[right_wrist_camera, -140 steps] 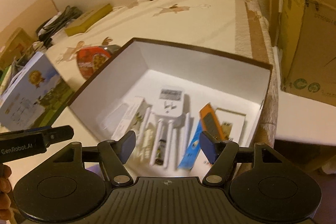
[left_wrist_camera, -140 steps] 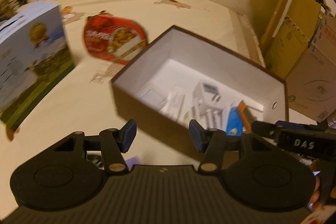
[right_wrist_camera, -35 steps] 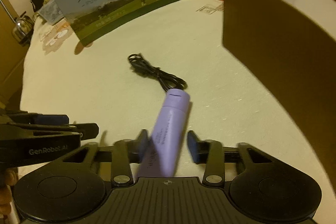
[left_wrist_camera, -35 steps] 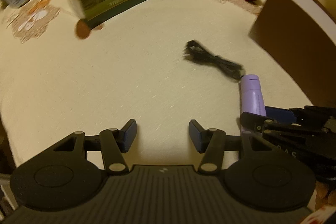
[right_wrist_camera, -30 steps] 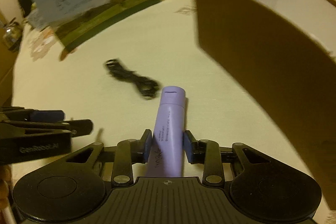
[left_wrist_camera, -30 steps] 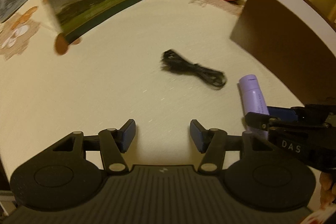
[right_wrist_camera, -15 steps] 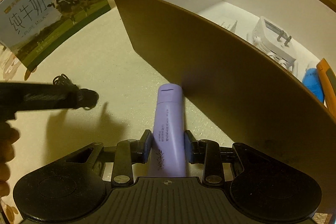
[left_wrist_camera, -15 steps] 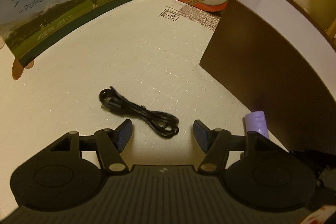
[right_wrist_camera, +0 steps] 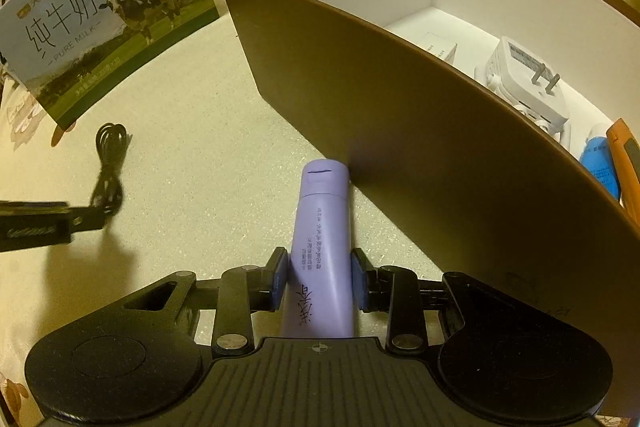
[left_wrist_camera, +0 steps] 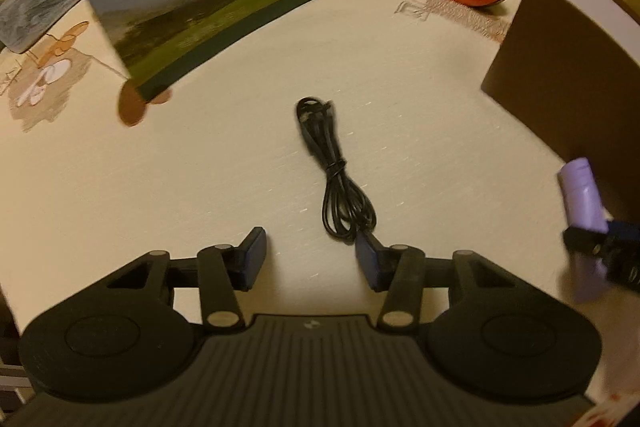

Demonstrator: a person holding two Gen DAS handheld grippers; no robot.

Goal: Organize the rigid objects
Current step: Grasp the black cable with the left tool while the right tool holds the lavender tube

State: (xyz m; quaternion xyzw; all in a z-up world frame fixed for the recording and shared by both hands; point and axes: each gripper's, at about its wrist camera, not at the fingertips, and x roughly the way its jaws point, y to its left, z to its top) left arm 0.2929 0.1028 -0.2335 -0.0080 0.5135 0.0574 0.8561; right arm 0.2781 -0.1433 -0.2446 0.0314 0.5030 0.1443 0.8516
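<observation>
The likeliest trouble is the lilac plastic tube (right_wrist_camera: 322, 247) knocking its capped end against the near wall of the brown cardboard box (right_wrist_camera: 420, 131), since that end sits just beside the wall and below its rim; a bump could twist the tube in the grip. The right gripper (right_wrist_camera: 320, 277) is clamped on the tube about mid-length. The left gripper (left_wrist_camera: 310, 259) has its fingers spread apart and empty, the coiled black cable (left_wrist_camera: 332, 167) lying just ahead on the cream tablecloth (left_wrist_camera: 200, 167).
</observation>
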